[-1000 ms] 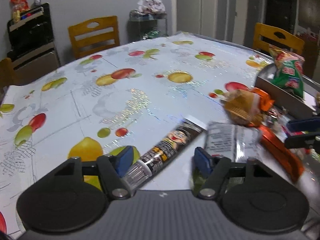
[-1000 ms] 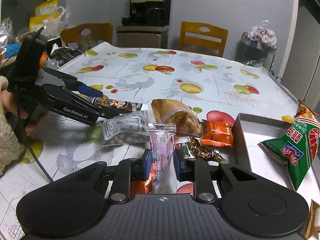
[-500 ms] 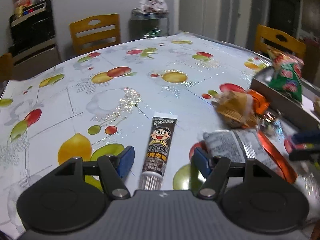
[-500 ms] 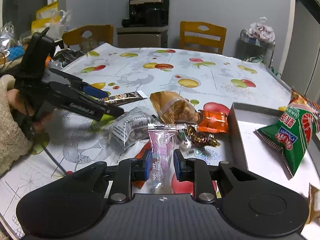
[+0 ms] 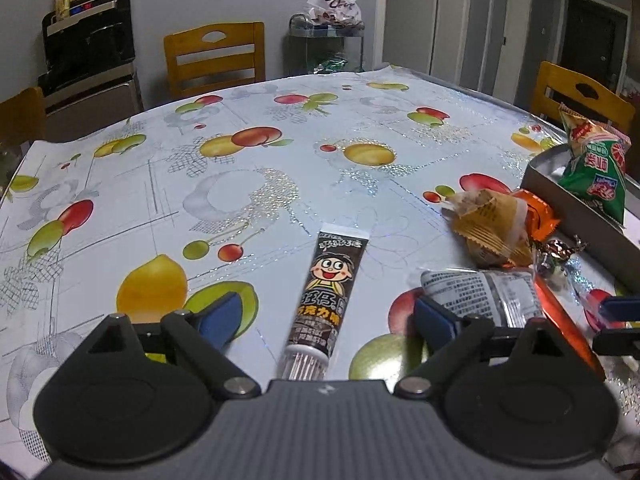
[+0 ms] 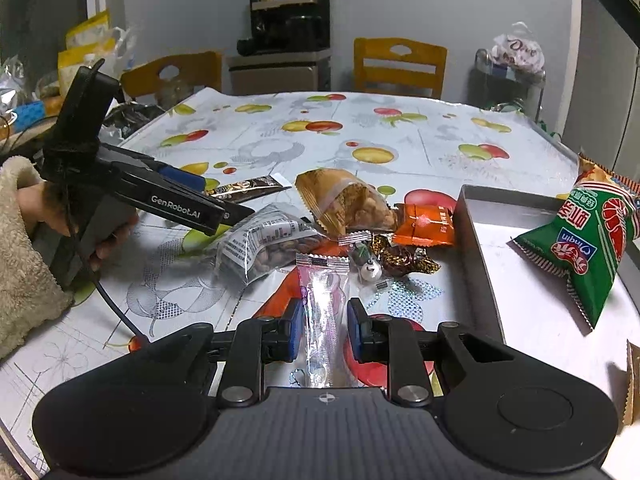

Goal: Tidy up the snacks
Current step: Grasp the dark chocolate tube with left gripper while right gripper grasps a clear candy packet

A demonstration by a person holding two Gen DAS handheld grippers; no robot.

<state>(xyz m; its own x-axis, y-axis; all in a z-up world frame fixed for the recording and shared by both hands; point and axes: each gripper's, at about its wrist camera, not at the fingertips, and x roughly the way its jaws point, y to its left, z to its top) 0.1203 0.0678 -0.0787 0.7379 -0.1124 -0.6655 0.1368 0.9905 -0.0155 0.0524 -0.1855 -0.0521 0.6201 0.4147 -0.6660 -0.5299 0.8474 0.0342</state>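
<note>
A brown tube snack with a cartoon face lies on the fruit-print tablecloth, pointing straight away between my left gripper's jaws. Those jaws are opening and stand wide, with neither pad touching the tube. My right gripper is shut on a clear pink packet that sticks up ahead of its pads. A person's hand in a fleecy sleeve holds the left gripper at the left of the right wrist view. The metal tray on the right holds a green shrimp-chip bag.
Between the grippers lie a clear nut packet, a tan snack bag, an orange packet and small wrapped candies. Wooden chairs stand round the table's far side. A cable trails from the left gripper.
The left gripper's jaws have widened. The tube has turned from a slant by the left pad to straight between the pads. The right gripper keeps its hold on the pink packet.
</note>
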